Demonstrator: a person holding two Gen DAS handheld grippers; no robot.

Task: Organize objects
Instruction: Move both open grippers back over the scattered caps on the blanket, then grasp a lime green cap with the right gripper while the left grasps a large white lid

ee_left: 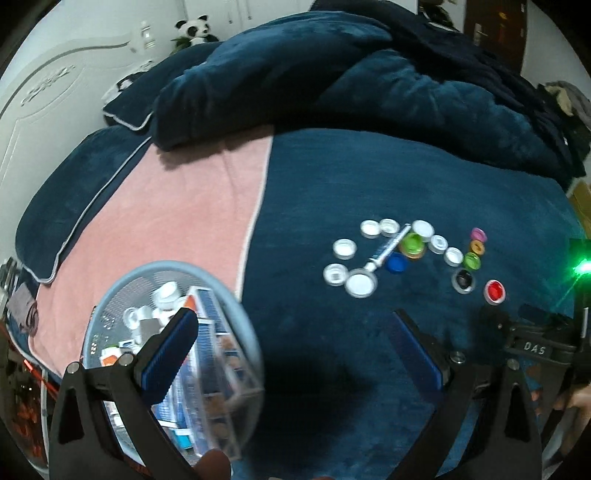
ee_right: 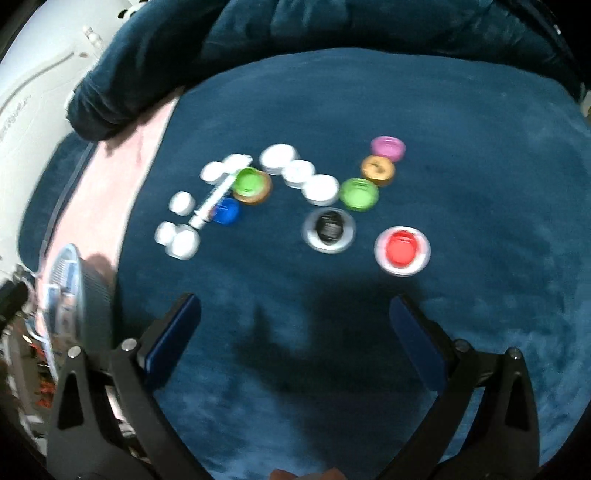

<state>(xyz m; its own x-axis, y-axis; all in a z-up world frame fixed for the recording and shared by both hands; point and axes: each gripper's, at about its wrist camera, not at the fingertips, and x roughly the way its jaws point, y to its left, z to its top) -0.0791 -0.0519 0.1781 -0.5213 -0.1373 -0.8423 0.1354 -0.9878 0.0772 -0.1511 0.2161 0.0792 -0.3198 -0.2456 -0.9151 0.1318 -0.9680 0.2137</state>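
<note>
Several small round lids and pots lie on the dark blue blanket (ee_right: 461, 147): white ones (ee_right: 320, 189), a red one (ee_right: 402, 250), a black one (ee_right: 328, 229), green ones (ee_right: 359, 193), a blue one (ee_right: 225, 211), an orange one (ee_right: 377, 169) and a pink one (ee_right: 388, 147). A syringe (ee_right: 218, 195) lies among them. The red pot (ee_left: 495, 291) and the syringe (ee_left: 388, 249) also show in the left wrist view. A light blue basket (ee_left: 110, 291) holds boxes and small items. My left gripper (ee_left: 295, 332) is open and empty, its left finger over the basket. My right gripper (ee_right: 295, 317) is open and empty, short of the lids.
A pink towel (ee_left: 166, 221) covers the bed's left part. A rumpled dark blue duvet (ee_left: 295, 74) and pillows lie behind. A white headboard (ee_left: 48, 96) and a panda toy (ee_left: 194, 31) stand at the back left. The right gripper's body (ee_left: 539, 343) shows at the right.
</note>
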